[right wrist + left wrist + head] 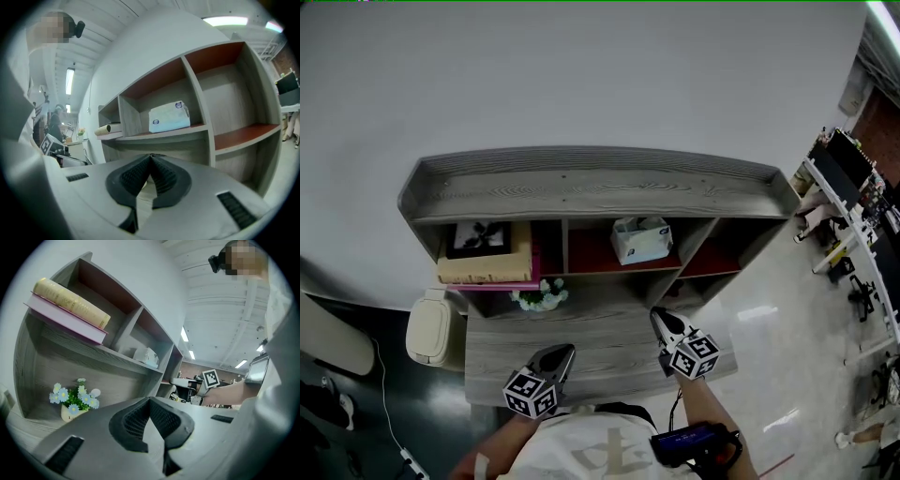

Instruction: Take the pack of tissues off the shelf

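Task was barely begun as I saw it: tissue pack sat untouched in the shelf's middle compartment, right gripper and left gripper both closed, empty, well short over the desk.

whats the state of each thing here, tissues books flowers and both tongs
pack of tissues, sitting in the middle shelf compartment, untouched
books, stacked flat in the left compartment
flower pot, upright below the books
left tongs, shut, nothing held
right tongs, shut, nothing held
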A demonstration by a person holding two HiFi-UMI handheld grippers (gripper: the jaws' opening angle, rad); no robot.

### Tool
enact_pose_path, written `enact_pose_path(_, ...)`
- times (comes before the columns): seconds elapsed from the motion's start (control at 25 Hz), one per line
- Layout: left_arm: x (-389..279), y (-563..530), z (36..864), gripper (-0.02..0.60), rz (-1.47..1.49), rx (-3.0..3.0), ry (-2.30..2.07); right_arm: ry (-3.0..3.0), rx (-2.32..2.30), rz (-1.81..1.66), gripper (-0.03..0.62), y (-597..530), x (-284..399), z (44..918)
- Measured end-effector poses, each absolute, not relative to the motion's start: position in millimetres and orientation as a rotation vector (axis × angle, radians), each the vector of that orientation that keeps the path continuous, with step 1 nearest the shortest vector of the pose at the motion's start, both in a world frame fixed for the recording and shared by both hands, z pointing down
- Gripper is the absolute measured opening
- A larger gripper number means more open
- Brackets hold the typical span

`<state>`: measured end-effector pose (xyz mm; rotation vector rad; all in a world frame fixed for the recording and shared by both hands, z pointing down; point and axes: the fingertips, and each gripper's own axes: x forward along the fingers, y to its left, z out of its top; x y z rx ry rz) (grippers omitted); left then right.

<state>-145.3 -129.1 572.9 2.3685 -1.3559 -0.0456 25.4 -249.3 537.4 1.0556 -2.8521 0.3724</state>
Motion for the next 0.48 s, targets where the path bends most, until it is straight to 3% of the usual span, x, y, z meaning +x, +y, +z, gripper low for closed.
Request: enact_pose_path(0.48,-153,-138,574,0.011,-0.05,2.345,-1.362,-2.885,1.254,0.238,0.031,-307,20,476)
